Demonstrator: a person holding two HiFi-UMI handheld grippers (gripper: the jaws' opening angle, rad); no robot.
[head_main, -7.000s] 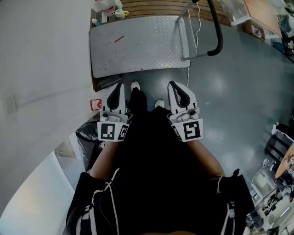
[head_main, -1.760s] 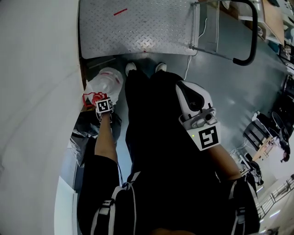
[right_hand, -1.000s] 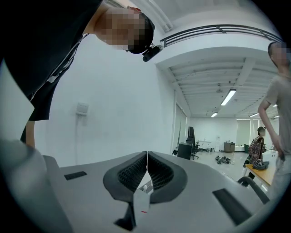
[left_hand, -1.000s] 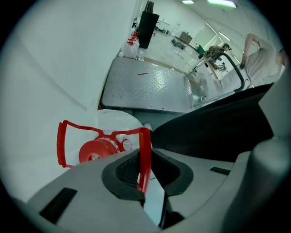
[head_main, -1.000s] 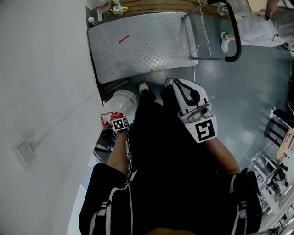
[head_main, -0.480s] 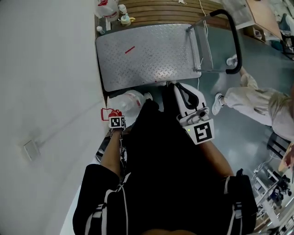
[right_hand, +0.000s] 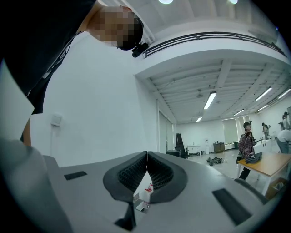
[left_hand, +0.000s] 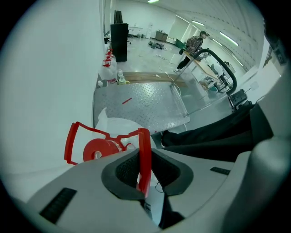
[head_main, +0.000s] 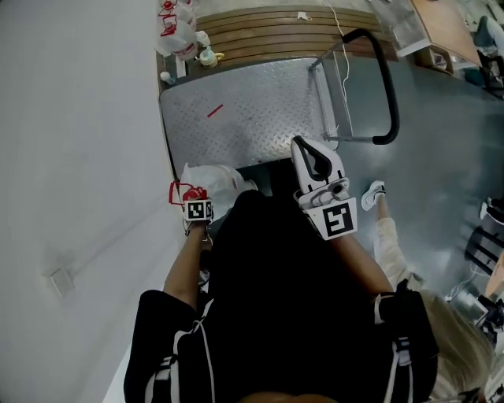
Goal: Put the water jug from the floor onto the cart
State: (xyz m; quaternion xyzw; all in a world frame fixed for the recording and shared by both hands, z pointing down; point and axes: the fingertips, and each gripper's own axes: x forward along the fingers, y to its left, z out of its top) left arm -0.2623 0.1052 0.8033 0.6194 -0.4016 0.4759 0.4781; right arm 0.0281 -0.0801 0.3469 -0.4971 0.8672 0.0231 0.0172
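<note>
The water jug (head_main: 211,183) is clear plastic with a red cap (left_hand: 101,149) and a red carry handle (left_hand: 144,154). It hangs just off the near left corner of the cart's steel deck (head_main: 244,110). My left gripper (head_main: 189,198) points steeply down and is shut on that red handle, which stands upright between the pads (left_hand: 144,175). My right gripper (head_main: 303,146) is held level over the deck's near edge. Its jaws are shut with nothing between them (right_hand: 147,159).
The cart's black push handle (head_main: 386,86) rises at the deck's right side. Two more jugs (head_main: 175,31) and small bottles stand by the white wall (head_main: 71,157) beyond the cart, beside a wooden pallet (head_main: 276,20). Another person's shoe (head_main: 373,194) is on the floor at right.
The left gripper has carried the jug up and forward from beside my feet to the cart's near left corner. The right gripper has moved forward over the deck edge.
</note>
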